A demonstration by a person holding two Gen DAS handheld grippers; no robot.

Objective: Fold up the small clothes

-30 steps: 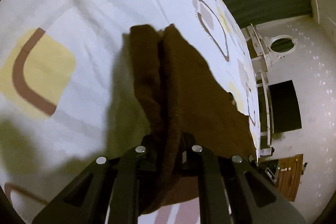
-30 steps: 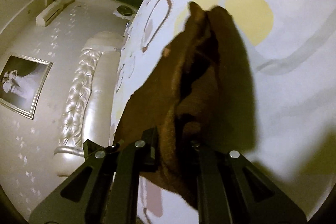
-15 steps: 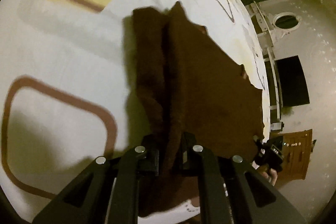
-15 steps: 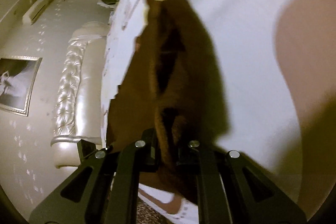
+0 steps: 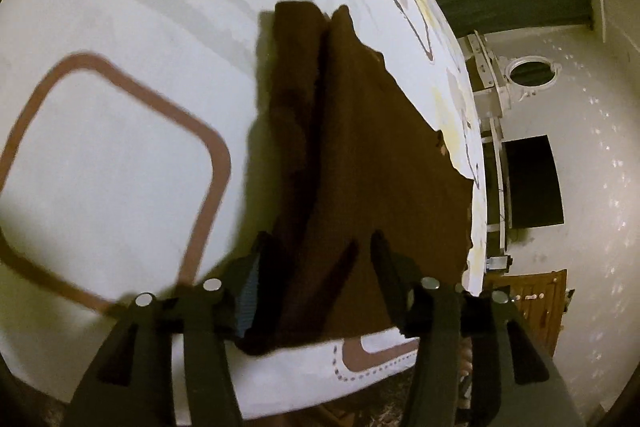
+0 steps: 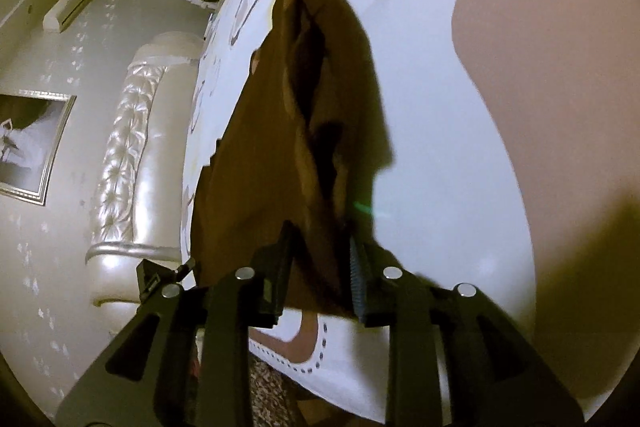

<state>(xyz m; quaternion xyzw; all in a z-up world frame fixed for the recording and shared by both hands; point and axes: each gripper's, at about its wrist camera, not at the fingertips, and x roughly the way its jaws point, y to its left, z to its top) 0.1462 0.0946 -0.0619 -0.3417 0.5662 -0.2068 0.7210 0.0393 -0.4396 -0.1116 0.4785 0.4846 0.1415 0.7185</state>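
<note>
Bedsheet (image 5: 120, 147), white with brown and yellow shapes, carries the brown cloth (image 5: 368, 155); left gripper (image 5: 320, 251) straddles its near edge, jaws apart. Right view: padded headboard (image 6: 128, 155) behind; right gripper (image 6: 320, 243) spread around the cloth's bunched fold.

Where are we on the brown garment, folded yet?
Done: the brown garment lies doubled on the patterned bedsheet, layers stacked. In hand: the left gripper and right gripper have jaws spread around its near edge, apparently letting go. Left: probably another fold; none shows yet.
</note>
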